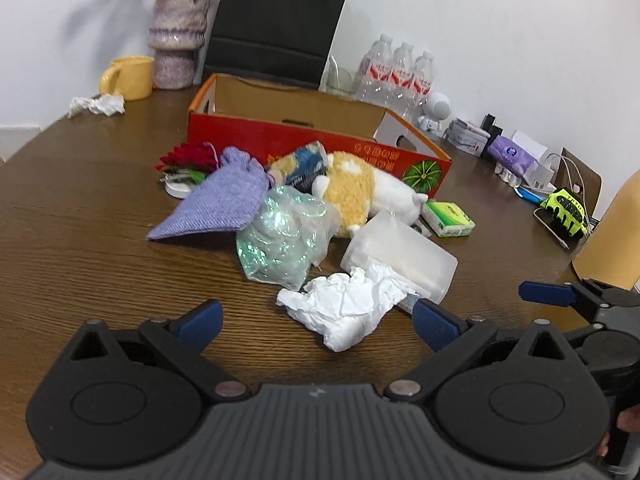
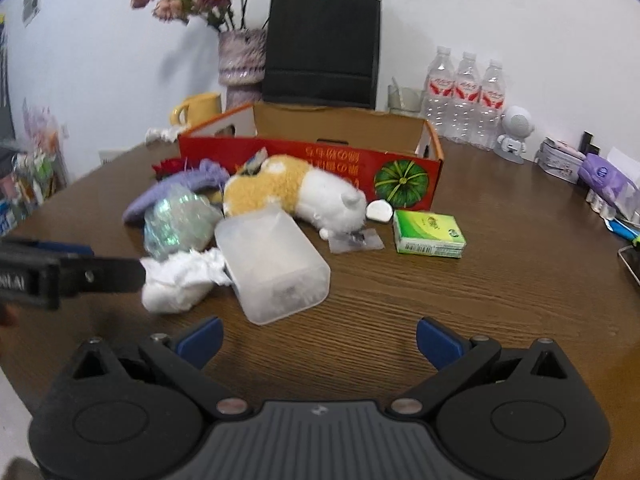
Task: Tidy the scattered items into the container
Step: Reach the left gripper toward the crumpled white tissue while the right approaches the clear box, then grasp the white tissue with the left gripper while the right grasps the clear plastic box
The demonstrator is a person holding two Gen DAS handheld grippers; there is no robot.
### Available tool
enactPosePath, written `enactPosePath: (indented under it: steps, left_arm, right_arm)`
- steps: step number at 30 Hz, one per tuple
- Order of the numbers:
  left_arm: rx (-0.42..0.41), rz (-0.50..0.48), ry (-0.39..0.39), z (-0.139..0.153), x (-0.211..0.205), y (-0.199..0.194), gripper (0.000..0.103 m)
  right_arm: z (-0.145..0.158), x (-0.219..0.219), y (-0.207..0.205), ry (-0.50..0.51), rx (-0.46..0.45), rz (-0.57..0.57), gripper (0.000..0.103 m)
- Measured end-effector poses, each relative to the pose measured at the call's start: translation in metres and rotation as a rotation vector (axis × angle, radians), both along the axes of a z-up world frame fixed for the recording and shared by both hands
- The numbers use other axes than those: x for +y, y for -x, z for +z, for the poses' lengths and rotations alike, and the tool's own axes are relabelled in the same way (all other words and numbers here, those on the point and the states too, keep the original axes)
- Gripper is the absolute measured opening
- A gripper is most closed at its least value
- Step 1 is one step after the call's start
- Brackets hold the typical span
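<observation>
An open red cardboard box (image 1: 320, 140) (image 2: 304, 160) lies across the table's middle. In front of it are scattered a yellow-and-white plush toy (image 1: 352, 188) (image 2: 296, 192), a purple knitted pouch (image 1: 224, 204), a shiny plastic bag (image 1: 284, 236) (image 2: 176, 220), a translucent plastic tub (image 1: 404, 256) (image 2: 276, 264) on its side, a crumpled white tissue (image 1: 348, 312) (image 2: 180, 280) and a green packet (image 1: 448, 218) (image 2: 428, 234). My left gripper (image 1: 320, 322) is open just short of the tissue. My right gripper (image 2: 320, 340) is open and empty, a little before the tub.
At the back stand a vase (image 1: 178, 36), a yellow mug (image 1: 132, 76), a black paper bag (image 1: 276, 24), three water bottles (image 1: 396, 72) and a white figurine (image 2: 514, 132). Small clutter lines the right edge, including a purple pack (image 1: 514, 156). Another tissue (image 1: 100, 104) lies back left.
</observation>
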State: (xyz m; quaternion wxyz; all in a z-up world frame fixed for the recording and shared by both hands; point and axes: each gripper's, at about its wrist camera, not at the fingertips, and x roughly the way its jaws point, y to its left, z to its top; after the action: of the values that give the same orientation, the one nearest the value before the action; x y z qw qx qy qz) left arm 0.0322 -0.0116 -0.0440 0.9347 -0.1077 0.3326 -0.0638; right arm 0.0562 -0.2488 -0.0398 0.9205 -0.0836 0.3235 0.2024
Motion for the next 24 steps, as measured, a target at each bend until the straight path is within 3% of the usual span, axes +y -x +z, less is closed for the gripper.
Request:
enactPosePath:
  steps: [6, 10, 16, 19, 23, 24]
  left_arm:
    - [0.038, -0.034, -0.004, -0.008, -0.007, -0.018, 0.103]
    - [0.069, -0.046, 0.017, -0.013, -0.010, -0.028, 0.097]
    - [0.079, -0.048, 0.024, -0.017, -0.013, -0.037, 0.078]
    - [0.072, -0.033, 0.033, -0.017, -0.011, -0.039, 0.062]
    - [0.062, -0.023, 0.038, -0.019, -0.009, -0.038, 0.040]
    - [0.060, -0.030, 0.043, -0.019, -0.009, -0.037, 0.037]
  right_arm:
    - [-0.012, 0.008, -0.017, 0.030, -0.010, 0.061, 0.103]
    - [-0.014, 0.016, -0.029, 0.039, -0.018, 0.109, 0.101]
    - [-0.016, 0.027, -0.044, 0.049, -0.051, 0.172, 0.095]
    - [-0.016, 0.032, -0.050, 0.047, -0.073, 0.211, 0.088]
    - [-0.018, 0.040, -0.058, 0.050, -0.056, 0.254, 0.067]
    - [-0.019, 0.042, -0.059, 0.049, -0.048, 0.257, 0.066]
